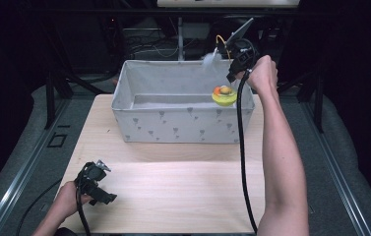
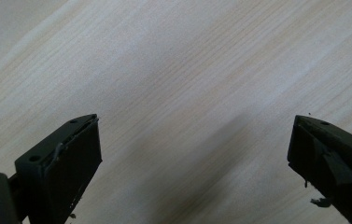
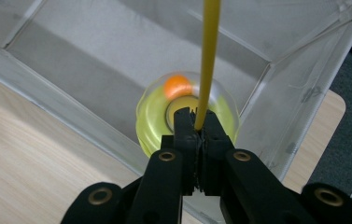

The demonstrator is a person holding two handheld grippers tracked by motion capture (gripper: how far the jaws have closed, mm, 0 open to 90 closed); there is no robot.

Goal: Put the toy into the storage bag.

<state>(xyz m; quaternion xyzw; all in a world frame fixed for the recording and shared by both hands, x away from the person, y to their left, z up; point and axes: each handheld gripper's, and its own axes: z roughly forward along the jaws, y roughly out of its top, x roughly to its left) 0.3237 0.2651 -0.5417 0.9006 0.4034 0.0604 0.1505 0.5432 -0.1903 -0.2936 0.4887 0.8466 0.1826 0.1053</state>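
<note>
A round yellow-green toy (image 1: 224, 97) with an orange ball on it hangs or sits at the right end of a grey fabric bin (image 1: 178, 129). My right gripper (image 1: 231, 74) is held above that end, shut on a thin yellow rod (image 1: 219, 41) that arcs up to a white fluffy tuft (image 1: 207, 58). In the right gripper view the rod (image 3: 209, 46) rises from the right gripper (image 3: 197, 116), with the toy (image 3: 152, 121) just beyond the jaws. Over the table's near left corner, my left gripper (image 1: 105, 182) stands open. The left gripper (image 2: 197, 121) has bare wood between its jaws.
The bin's wall (image 3: 52, 93) stands on the far half of a light wooden table (image 1: 173, 191); its interior is bare apart from the toy. Black frames and cables stand behind the table. Grey floor lies on both sides.
</note>
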